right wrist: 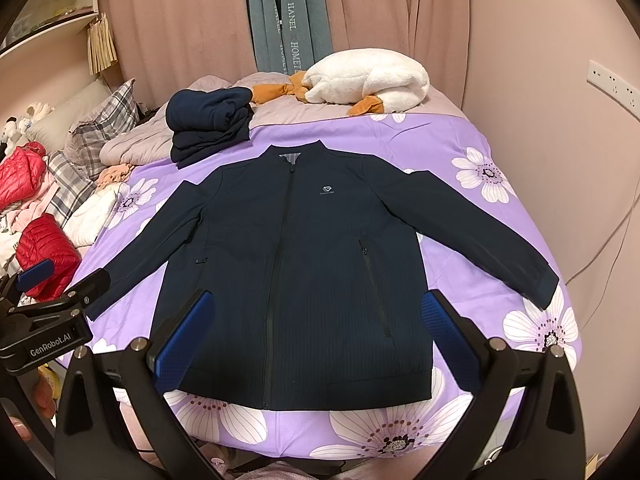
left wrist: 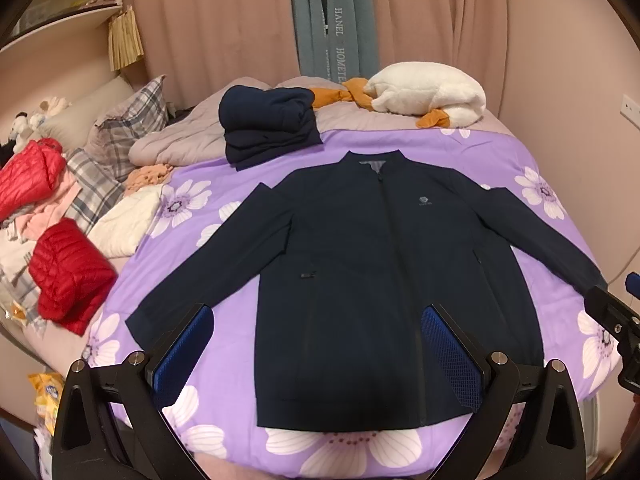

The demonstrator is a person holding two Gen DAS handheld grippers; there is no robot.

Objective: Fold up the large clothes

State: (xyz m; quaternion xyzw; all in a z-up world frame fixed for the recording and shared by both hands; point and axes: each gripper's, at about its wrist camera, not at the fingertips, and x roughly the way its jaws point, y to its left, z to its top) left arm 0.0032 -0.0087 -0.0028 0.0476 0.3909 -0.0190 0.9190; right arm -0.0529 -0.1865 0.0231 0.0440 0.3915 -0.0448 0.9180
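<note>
A dark navy zip jacket (left wrist: 360, 272) lies flat, face up, on the purple flowered bedspread (left wrist: 192, 216), collar at the far side, both sleeves spread out. It shows the same way in the right wrist view (right wrist: 288, 264). My left gripper (left wrist: 318, 344) is open and empty, held above the jacket's hem. My right gripper (right wrist: 320, 332) is open and empty, also above the hem. The right gripper shows at the right edge of the left wrist view (left wrist: 612, 312); the left gripper shows at the left of the right wrist view (right wrist: 60, 280).
A stack of folded navy clothes (left wrist: 268, 124) sits beyond the collar. A white plush goose (left wrist: 428, 94) lies at the far end. Red down jackets (left wrist: 68, 276), plaid pillows (left wrist: 128, 120) and loose clothes are piled at the left. Curtains (left wrist: 224, 20) and a wall bound the bed.
</note>
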